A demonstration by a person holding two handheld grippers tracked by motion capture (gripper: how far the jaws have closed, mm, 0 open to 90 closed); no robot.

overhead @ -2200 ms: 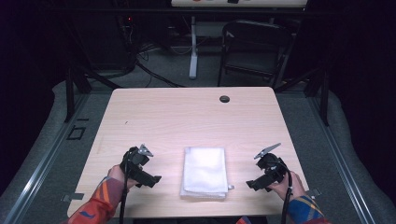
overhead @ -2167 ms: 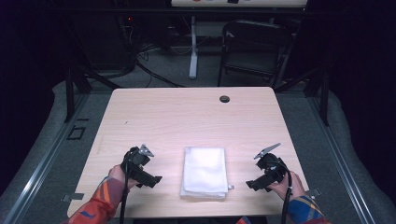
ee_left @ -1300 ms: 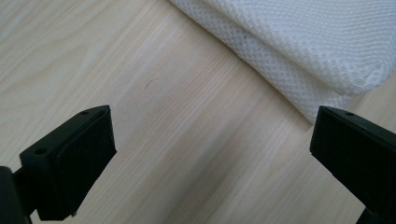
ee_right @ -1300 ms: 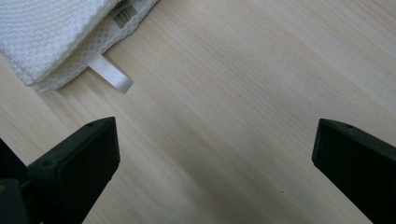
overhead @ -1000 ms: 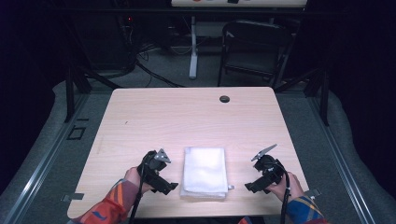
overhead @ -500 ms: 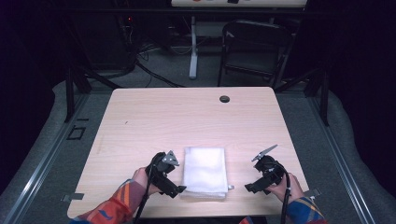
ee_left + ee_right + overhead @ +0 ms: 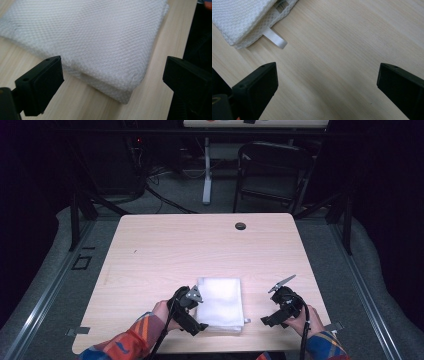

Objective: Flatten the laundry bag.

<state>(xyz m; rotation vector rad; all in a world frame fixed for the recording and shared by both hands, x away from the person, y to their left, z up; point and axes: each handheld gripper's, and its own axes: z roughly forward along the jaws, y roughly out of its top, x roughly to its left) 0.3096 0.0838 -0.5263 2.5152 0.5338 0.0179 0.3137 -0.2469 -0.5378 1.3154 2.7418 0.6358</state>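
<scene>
a folded white cloth [image 7: 220,303] lies flat on the light wooden table [image 7: 200,250], close to the table's near edge and about midway along it. everything else is easiest placed from that cloth.

the left gripper [image 7: 192,315] sits right at the cloth's left near corner, held low in the person's left hand [image 7: 162,314]. in the left gripper view its jaws stand wide apart, one on each side of the cloth's [image 7: 92,42] corner, with the folded layers showing along the edge between them. neither jaw presses on the fabric; the left one sits over bare wood just beside the cloth's edge.

the right gripper [image 7: 272,315] is off to the cloth's right, apart from it, with a strip of bare table between, held in the person's right hand [image 7: 300,322]. its jaws are also spread wide and hold nothing; in the right gripper view they frame plain wood [image 7: 342,55], and the cloth's [image 7: 239,17] corner shows at the upper left with a small white loop tag [image 7: 274,38] sticking out from it onto the table.

far beyond the cloth, near the table's back edge, there is a small dark round hole [image 7: 240,226]. behind the table a dark folding chair [image 7: 272,172] stands on the grey floor.
</scene>
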